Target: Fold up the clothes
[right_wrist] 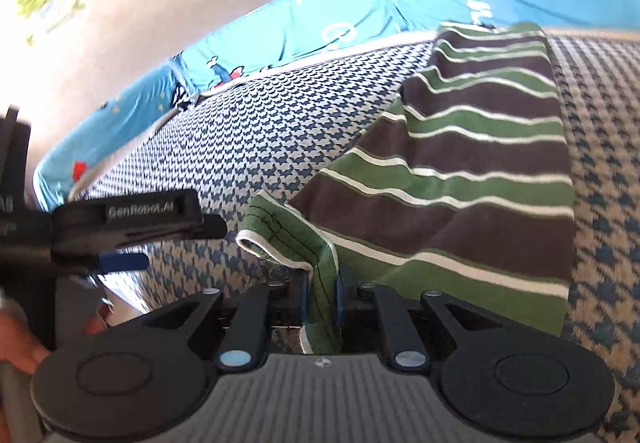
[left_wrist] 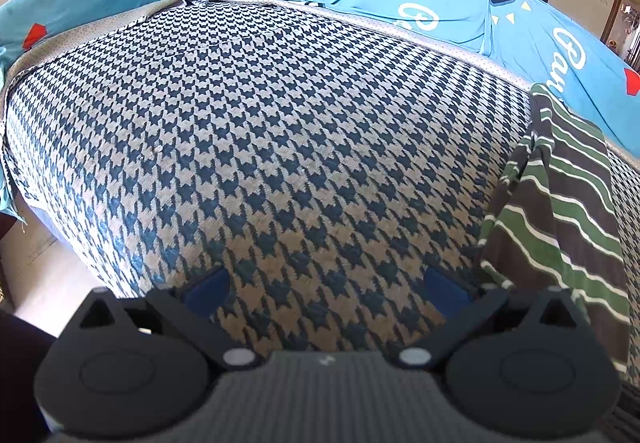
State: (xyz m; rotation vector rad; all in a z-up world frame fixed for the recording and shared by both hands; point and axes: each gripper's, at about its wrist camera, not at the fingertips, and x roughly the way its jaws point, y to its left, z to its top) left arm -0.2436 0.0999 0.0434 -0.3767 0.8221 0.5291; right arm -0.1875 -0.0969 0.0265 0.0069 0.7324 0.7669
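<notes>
Right hand-held gripper (right_wrist: 320, 303) is pinching the near green hem of the striped shirt (right_wrist: 472, 163), which is lying on the bed (right_wrist: 280, 115), long axis running away from it. Left hand-held gripper (left_wrist: 326, 289) is hovering spread, empty, shirt to its right.

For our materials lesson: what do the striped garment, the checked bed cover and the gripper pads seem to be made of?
Striped garment: soft knit, probably cotton; it drapes and wrinkles. Checked bed cover: coarse woven fabric, matte; the weave texture shows. Right gripper pads: blue, matte, possibly rubber or foam; unclear.
</notes>
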